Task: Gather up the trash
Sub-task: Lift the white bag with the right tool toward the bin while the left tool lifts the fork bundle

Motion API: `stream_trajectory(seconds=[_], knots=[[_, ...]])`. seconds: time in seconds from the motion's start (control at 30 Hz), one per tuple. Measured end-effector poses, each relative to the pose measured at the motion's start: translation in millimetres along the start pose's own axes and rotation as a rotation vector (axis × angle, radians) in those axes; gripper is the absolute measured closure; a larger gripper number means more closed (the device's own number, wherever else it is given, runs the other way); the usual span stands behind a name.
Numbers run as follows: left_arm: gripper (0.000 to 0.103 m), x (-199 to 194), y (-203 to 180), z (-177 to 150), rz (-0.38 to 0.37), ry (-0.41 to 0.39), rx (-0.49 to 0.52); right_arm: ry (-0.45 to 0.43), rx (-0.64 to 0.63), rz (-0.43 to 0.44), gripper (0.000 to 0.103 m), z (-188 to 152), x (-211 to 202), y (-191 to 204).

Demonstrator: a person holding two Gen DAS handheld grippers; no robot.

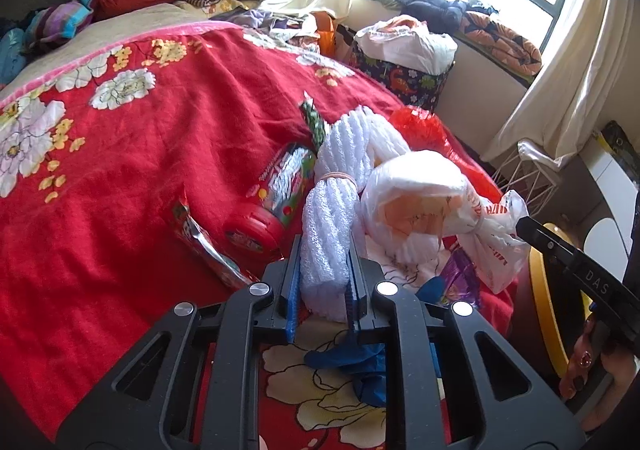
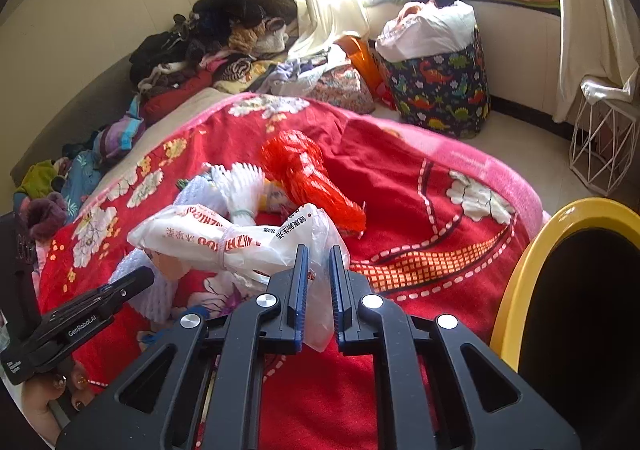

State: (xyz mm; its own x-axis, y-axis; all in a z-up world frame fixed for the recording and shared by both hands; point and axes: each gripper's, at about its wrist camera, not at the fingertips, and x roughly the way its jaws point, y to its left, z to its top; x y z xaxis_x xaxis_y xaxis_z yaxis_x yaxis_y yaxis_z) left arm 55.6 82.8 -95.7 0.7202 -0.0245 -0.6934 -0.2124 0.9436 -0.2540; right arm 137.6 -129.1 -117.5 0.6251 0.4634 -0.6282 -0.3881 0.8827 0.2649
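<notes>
Jaws of the left gripper (image 1: 325,274) are pinching the near end of a white foam-net roll (image 1: 330,246) that is lying on the red floral blanket (image 1: 132,185) of the bed, while the jaws of the right gripper (image 2: 318,286) are pressing together on the loose tail of a knotted white plastic bag (image 2: 240,242) just beside it. Other trash is sitting around them: a red mesh bag (image 2: 308,181), a red-lidded candy tube (image 1: 276,201) and a foil wrapper (image 1: 200,238). A yellow-rimmed bin (image 2: 532,250) is waiting at the bed's edge on the right.

From here, the thin bag film could be slipping or tearing out of the right grip, since only a flap is caught. The foam roll is soft and is bound to a second roll by a rubber band, so lifting may be dragging its neighbour along and spilling nearby wrappers off the bed.

Red lettering on the bag is appearing mirrored and creased, possibly reading "ZHI", with small Chinese characters beside it. "GenRobot.AI" is showing on the left gripper's side, "DAS" on the right one's.
</notes>
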Motion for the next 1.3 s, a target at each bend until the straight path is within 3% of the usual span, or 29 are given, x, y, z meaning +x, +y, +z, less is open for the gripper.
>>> stream_trajectory(seconds=[0.27, 0.5, 1.3], knots=[[0.091, -31.1, -3.6, 17.3, -0.029, -0.091, -0.006, -0.135, -0.015, 0.024, 0.096, 15.5, -43.6, 8.2], [0.091, -48.4, -16.5, 25.0, -0.052, -0.139, 0.013, -0.195, 0.007, 0.011, 0.096, 25.0, -69.5, 3.7], [0.091, -55.9, -80.6, 28.8, -0.170, -0.155, 0.113, -0.362, 0.109, -0.127, 0.096, 22.3, -147.7, -58.6]])
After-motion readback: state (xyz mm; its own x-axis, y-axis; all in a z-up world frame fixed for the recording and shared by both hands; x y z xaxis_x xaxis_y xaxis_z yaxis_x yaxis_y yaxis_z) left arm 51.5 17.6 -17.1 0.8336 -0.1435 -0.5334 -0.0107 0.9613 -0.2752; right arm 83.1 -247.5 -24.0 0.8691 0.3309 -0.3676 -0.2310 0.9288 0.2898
